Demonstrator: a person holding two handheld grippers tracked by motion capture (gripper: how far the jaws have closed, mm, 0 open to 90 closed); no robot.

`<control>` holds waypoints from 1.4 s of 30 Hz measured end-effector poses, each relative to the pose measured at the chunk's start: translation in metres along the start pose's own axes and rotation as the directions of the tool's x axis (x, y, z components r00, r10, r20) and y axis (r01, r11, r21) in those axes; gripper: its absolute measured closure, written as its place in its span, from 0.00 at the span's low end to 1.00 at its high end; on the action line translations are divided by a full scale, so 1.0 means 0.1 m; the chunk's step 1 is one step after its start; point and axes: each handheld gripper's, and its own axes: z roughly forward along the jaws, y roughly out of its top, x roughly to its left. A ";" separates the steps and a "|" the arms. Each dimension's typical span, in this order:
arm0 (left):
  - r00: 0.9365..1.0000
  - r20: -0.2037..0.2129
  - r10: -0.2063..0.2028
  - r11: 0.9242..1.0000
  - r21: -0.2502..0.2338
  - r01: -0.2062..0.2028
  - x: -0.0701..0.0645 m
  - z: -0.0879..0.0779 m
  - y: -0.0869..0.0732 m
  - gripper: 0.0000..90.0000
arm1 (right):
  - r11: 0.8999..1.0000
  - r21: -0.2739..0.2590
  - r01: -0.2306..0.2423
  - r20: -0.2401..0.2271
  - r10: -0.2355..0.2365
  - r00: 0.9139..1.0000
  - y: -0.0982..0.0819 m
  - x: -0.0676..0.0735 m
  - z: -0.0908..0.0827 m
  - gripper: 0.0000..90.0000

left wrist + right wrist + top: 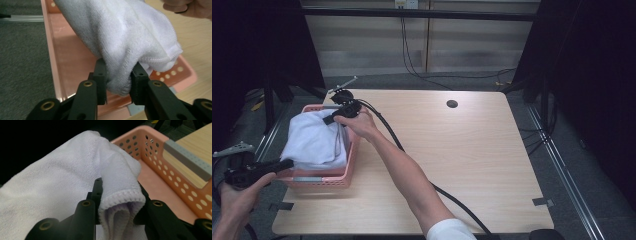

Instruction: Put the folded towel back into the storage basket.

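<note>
A white towel [314,142] lies bunched in a pink perforated basket [319,182] at the table's left edge. My left gripper [289,163] reaches in from the near left, and its jaws pinch a fold of the towel [125,32] over the basket floor [72,57]. My right gripper [328,120] comes in at the basket's far end. A hemmed edge of the towel [62,182] is squeezed between its jaws [120,192], beside the basket's holed wall [160,150]. Most of the basket's inside is hidden under the cloth.
The wooden table [462,150] extends right of the basket, with a round cable hole [452,104] at the back. The right gripper's black cable [452,197] trails across the front. Grey tape [542,202] marks the near right corner. A grey strip [187,157] sits on the basket's rim.
</note>
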 end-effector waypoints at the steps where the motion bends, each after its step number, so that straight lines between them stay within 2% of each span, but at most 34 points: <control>1: 1.000 0.001 0.014 1.000 0.016 -0.014 -0.01 0.03 -0.01 0.76 | 1.000 0.007 0.014 0.023 -0.015 1.000 -0.03 -0.01 0.03 0.67; 2: 1.000 0.001 0.022 1.000 0.018 -0.022 -0.02 0.04 -0.01 0.73 | 1.000 0.000 0.016 0.045 -0.016 0.999 -0.06 -0.02 0.05 0.56; 3: 1.000 -0.009 0.025 0.999 0.026 -0.025 -0.03 0.05 -0.01 0.70 | 1.000 -0.010 0.007 0.050 -0.007 0.999 -0.07 -0.03 0.05 0.50; 5: 1.000 -0.013 0.028 0.999 0.021 -0.028 -0.06 0.05 -0.02 0.59 | 0.999 -0.041 0.004 0.035 -0.002 0.999 -0.10 -0.07 0.02 0.45; 6: 0.999 -0.024 0.027 1.000 0.015 -0.026 -0.08 0.05 -0.01 0.54 | 0.998 -0.057 0.004 0.043 -0.002 0.999 -0.09 -0.07 -0.01 0.43; 7: 0.999 -0.022 0.033 0.999 0.011 -0.033 -0.09 0.04 0.00 0.49 | 0.997 -0.077 0.001 0.034 0.001 0.999 -0.09 -0.08 -0.06 0.43; 9: 0.999 -0.034 0.039 0.999 -0.005 -0.039 -0.13 0.02 0.03 0.45 | 0.995 -0.094 -0.010 0.015 0.011 1.000 -0.07 -0.08 -0.15 0.42; 11: 0.998 -0.042 0.043 0.999 -0.022 -0.044 -0.19 0.00 0.06 0.42 | 0.994 -0.113 -0.003 -0.004 0.002 1.000 -0.07 -0.08 -0.24 0.41; 15: 0.998 -0.005 0.062 0.997 -0.044 -0.063 -0.34 0.02 0.11 0.41 | 0.988 -0.153 -0.001 -0.028 -0.003 1.000 -0.15 -0.09 -0.46 0.41; 17: 0.998 0.019 0.067 0.996 -0.061 -0.066 -0.44 0.05 0.11 0.42 | 0.989 -0.149 0.002 -0.034 -0.007 0.999 -0.23 -0.11 -0.59 0.41; 20: 0.995 0.053 0.089 0.993 -0.077 -0.085 -0.58 0.12 0.10 0.45 | 0.983 -0.182 -0.016 -0.049 0.007 0.999 -0.44 -0.17 -0.85 0.42; 22: 0.994 0.064 0.093 0.993 -0.077 -0.088 -0.68 0.20 0.11 0.46 | 0.984 -0.177 -0.006 -0.033 0.001 0.999 -0.57 -0.18 -0.98 0.41; 24: 0.992 0.079 0.100 0.992 -0.085 -0.093 -0.80 0.27 0.11 0.46 | 0.981 -0.194 -0.013 -0.027 0.008 1.000 -0.72 -0.21 -1.15 0.42; 27: 0.986 0.103 0.129 0.990 -0.072 -0.122 -1.01 0.40 0.12 0.45 | 0.976 -0.215 -0.008 0.000 0.008 1.000 -0.91 -0.24 -1.41 0.43; 28: 0.983 0.121 0.141 0.988 -0.075 -0.133 -1.10 0.45 0.12 0.45 | 0.976 -0.218 -0.005 0.004 0.006 1.000 -0.98 -0.24 -1.49 0.43; 30: 0.979 0.137 0.149 0.986 -0.098 -0.136 -1.22 0.51 0.11 0.48 | 0.974 -0.225 0.004 0.023 0.001 1.000 -1.12 -0.26 -1.65 0.45; 33: 0.970 0.172 0.173 0.982 -0.109 -0.156 -1.42 0.60 0.11 0.50 | 0.975 -0.221 0.005 0.045 0.005 0.999 -1.33 -0.28 -1.86 0.46; 34: 0.964 0.194 0.181 0.980 -0.114 -0.161 -1.48 0.62 0.10 0.50 | 0.976 -0.217 0.016 0.055 -0.004 0.998 -1.39 -0.29 -1.92 0.46; 35: 0.959 0.207 0.192 0.978 -0.124 -0.169 -1.55 0.65 0.10 0.52 | 0.972 -0.233 0.013 0.059 0.001 0.998 -1.47 -0.29 -2.00 0.46; 37: 0.949 0.211 0.233 0.970 -0.124 -0.210 -1.69 0.71 0.08 0.55 | 0.966 -0.258 -0.006 0.053 0.020 0.998 -1.63 -0.31 -2.13 0.47; 39: 0.947 0.217 0.238 0.969 -0.125 -0.215 -1.81 0.78 0.03 0.54 | 0.964 -0.265 -0.006 0.075 0.027 0.997 -1.78 -0.30 -2.25 0.47; 41: 0.948 0.218 0.231 0.969 -0.140 -0.204 -1.92 0.88 -0.04 0.53 | 0.963 -0.268 -0.003 0.089 0.027 0.996 -1.93 -0.26 -2.38 0.48; 42: 0.952 0.203 0.228 0.967 -0.158 -0.198 -1.97 0.93 -0.09 0.52 | 0.964 -0.265 -0.006 0.095 0.032 0.995 -1.98 -0.24 -2.42 0.48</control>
